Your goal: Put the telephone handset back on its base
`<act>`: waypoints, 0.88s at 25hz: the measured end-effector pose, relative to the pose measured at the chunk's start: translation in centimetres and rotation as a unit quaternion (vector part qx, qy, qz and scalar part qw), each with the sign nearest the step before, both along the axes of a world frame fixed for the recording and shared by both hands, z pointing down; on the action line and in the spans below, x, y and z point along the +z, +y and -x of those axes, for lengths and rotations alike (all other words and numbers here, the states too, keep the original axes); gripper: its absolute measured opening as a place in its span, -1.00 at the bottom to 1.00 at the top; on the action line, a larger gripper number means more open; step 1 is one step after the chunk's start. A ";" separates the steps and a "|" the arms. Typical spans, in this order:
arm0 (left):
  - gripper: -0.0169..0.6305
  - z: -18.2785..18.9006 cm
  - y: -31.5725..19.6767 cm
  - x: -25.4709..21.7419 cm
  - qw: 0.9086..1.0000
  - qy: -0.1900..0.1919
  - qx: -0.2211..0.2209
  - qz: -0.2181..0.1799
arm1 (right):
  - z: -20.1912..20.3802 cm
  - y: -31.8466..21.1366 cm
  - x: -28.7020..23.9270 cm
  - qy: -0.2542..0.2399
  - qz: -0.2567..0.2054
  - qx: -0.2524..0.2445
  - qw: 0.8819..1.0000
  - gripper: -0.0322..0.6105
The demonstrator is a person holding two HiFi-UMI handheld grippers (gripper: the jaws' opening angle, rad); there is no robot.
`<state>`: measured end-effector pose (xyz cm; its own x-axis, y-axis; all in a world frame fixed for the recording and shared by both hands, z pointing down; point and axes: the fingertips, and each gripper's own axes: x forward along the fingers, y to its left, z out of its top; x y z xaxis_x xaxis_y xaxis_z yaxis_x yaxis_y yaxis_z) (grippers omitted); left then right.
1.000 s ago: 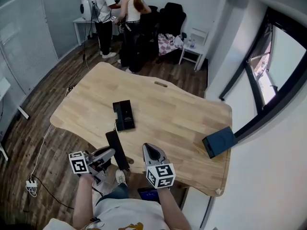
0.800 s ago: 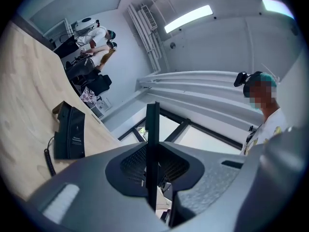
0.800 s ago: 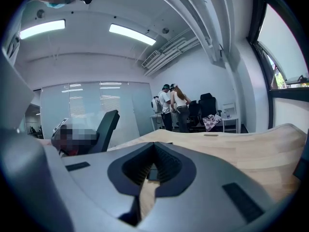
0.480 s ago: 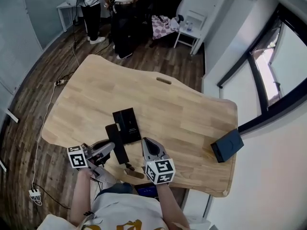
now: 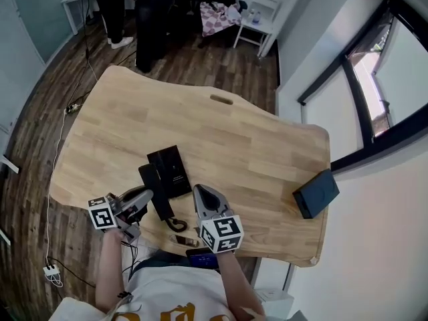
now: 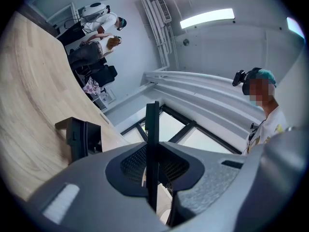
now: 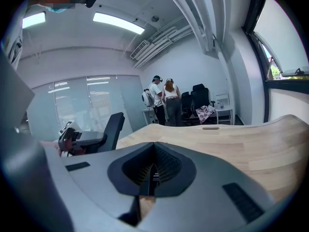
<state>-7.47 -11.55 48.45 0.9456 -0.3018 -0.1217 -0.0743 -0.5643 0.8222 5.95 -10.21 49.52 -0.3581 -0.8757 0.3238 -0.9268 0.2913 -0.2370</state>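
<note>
The black telephone base (image 5: pixel 172 168) lies flat on the wooden table (image 5: pixel 254 152), near its front left. My left gripper (image 5: pixel 147 196) is shut on the black handset (image 5: pixel 155 191), which it holds by one long side so that the upper end sits against the base's left edge. In the left gripper view the handset (image 6: pixel 152 144) shows edge-on as a thin black bar between the jaws. A coiled cord (image 5: pixel 175 223) hangs from its lower end. My right gripper (image 5: pixel 201 195) is shut and holds nothing, just right of the handset. It sees the handset (image 7: pixel 113 129) to its left.
A dark box (image 5: pixel 315 194) stands at the table's right edge, by the window, and also shows in the left gripper view (image 6: pixel 79 138). Two people (image 7: pixel 164 105) stand beyond the far end of the table, near chairs and a small white table (image 5: pixel 257 15).
My left gripper has carried the handset up the table, from below the base to its left edge. The right gripper has kept its place beside it.
</note>
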 end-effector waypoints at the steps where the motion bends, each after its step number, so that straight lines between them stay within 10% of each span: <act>1: -0.73 0.0 0.0 0.1 1.000 -0.001 -0.004 0.001 | 0.0 -0.4 0.1 -0.001 -0.001 -0.005 1.000 -0.88; 22: -0.73 -0.7 -0.2 1.2 0.996 -0.022 -0.082 0.007 | -0.3 -2.3 1.9 -0.039 -0.011 -0.084 0.996 -0.88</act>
